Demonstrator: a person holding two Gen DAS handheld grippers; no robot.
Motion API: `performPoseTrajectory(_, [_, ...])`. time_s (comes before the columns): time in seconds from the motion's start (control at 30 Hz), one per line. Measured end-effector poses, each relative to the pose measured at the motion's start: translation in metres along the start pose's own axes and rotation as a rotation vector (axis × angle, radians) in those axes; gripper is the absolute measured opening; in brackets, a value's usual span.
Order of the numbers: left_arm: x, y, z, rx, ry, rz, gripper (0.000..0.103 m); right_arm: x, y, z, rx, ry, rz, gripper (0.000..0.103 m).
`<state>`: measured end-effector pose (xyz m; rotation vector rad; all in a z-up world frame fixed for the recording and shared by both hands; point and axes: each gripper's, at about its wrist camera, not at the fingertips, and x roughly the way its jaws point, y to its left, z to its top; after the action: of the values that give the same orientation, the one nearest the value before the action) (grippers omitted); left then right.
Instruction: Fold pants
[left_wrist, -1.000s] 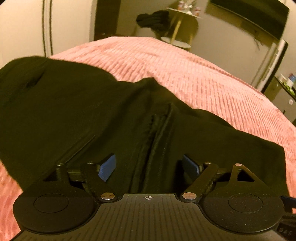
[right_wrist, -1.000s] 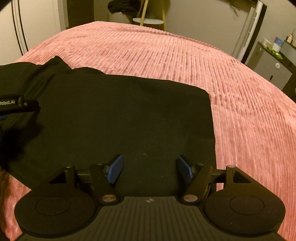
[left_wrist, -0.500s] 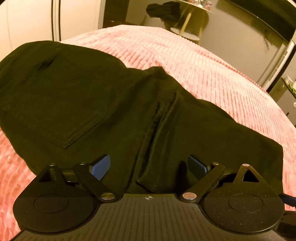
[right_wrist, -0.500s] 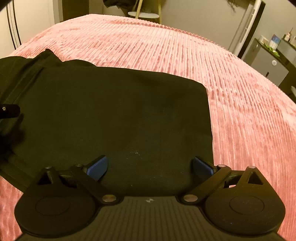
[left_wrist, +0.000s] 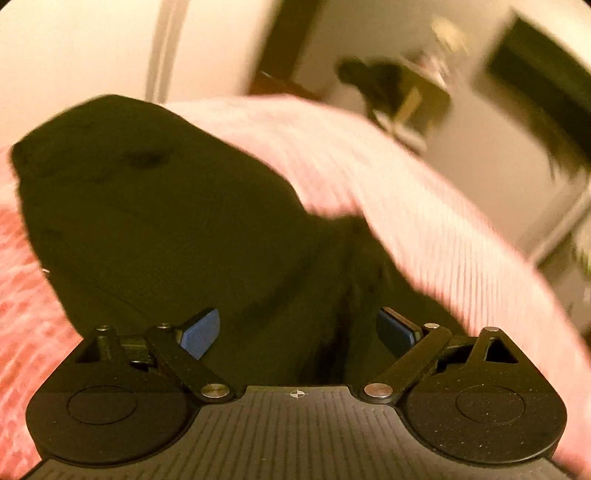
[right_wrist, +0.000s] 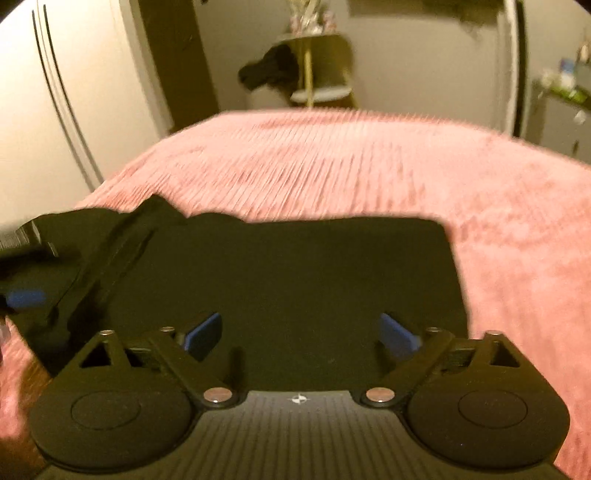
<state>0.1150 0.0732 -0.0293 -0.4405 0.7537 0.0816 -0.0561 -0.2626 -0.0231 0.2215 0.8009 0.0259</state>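
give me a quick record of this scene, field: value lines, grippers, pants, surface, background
left gripper: open, blue pads apart, nothing between them, above the pants
right gripper: open, over the squared end of the pants
pants: black, lying on the bed, a seam running along the left part
bedspread: pink, ribbed
dark garment: draped on the small table beyond the bed
image quality: both views motion-blurred

Two matching black handheld grippers with blue finger pads.
The left gripper (left_wrist: 297, 332) and the right gripper (right_wrist: 303, 334) each have a ribbed black body, two round speckled discs, angled linkage bars with silver screws, and a small crosshair mark at the centre.
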Motion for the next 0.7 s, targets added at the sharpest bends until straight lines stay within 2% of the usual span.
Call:
performPoseTrajectory(0.07, [-0.012, 0.022, 0.019, -0.070, -0.078, 0.010, 0.096, 0.011, 0.000, -0.001, -0.004, 0.064, -0.003, 0.072])
performPoseTrajectory(0.1, [-0.018, 0.033, 0.029, -0.088, -0.118, 0.020, 0.096, 0.015, -0.001, -0.002, -0.006, 0.089, -0.009, 0.069])
performPoseTrajectory(0.17, [-0.027, 0.060, 0.050, -0.108, -0.173, 0.050, 0.096, 0.022, 0.002, -0.002, -0.019, 0.101, -0.024, 0.067])
performPoseTrajectory(0.23, [-0.031, 0.090, 0.065, -0.134, -0.193, 0.090, 0.096, 0.024, 0.004, -0.002, -0.020, 0.096, -0.015, 0.068])
performPoseTrajectory(0.37, [-0.032, 0.158, 0.076, -0.230, -0.181, 0.127, 0.095, 0.028, -0.001, 0.000, 0.004, 0.088, 0.006, 0.076])
performPoseTrajectory(0.47, [-0.025, 0.198, 0.070, -0.290, -0.120, 0.094, 0.095, 0.033, -0.003, 0.004, 0.006, 0.087, 0.017, 0.081])
performPoseTrajectory(0.57, [-0.011, 0.218, 0.062, -0.330, -0.069, 0.091, 0.095, 0.032, 0.001, 0.003, -0.007, 0.088, 0.015, 0.085])
performPoseTrajectory(0.7, [0.000, 0.243, 0.056, -0.435, -0.055, -0.012, 0.095, 0.034, 0.004, 0.003, -0.019, 0.086, 0.007, 0.087])
